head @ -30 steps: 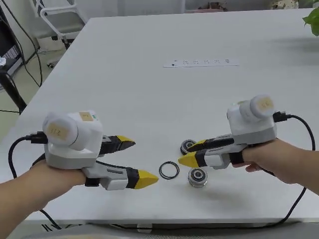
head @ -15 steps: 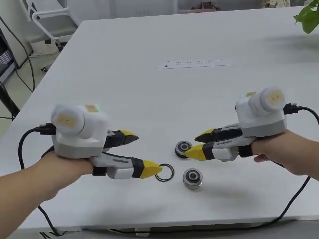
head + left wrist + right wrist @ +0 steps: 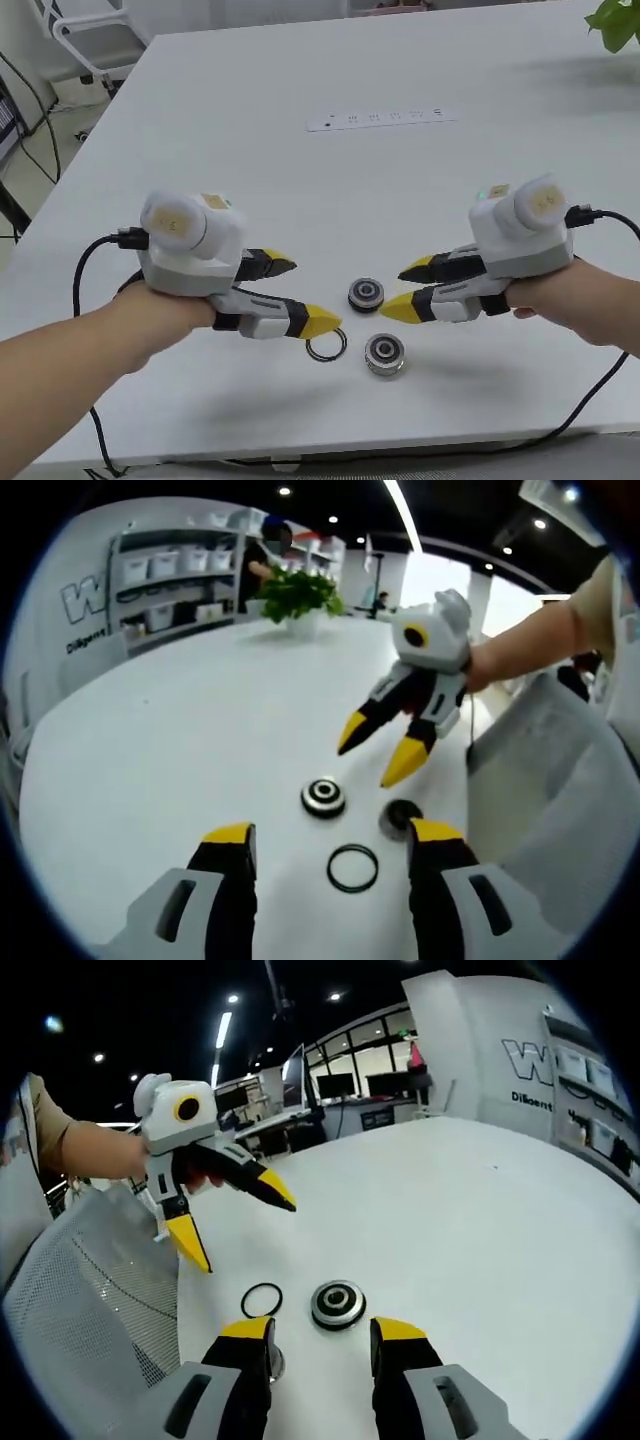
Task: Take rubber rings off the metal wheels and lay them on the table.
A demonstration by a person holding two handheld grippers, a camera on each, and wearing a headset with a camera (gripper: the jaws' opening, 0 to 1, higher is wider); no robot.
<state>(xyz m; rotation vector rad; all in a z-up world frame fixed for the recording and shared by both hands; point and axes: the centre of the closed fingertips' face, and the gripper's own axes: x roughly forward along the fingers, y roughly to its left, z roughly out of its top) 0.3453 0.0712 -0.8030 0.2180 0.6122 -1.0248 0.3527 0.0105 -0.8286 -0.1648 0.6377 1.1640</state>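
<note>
- Judging by how things lie, the task stands about halfway: one ring lies flat and loose on the table, just beside the near wheel.
- The near wheel shows a bright metal rim in the head view, so it seems already stripped, and the loose ring is likely its own.
- The far wheel has a dark band round its edge, which looks like a rubber ring not yet removed. That one seems left to do.
- The left gripper has its jaws wide apart and holds nothing. In the left gripper view the ring lies just ahead, between its tips.
- The right gripper is likewise spread and empty, its tips pointing at the far wheel from close by without touching it.
- The ring is a thin black circle, round and unbroken, with bare table showing through its middle. It looks slight and limp, apt to slip from hard tips.
- Both wheels lie flat, small, with dark hubs, near each other but apart, between the two grippers.
</note>
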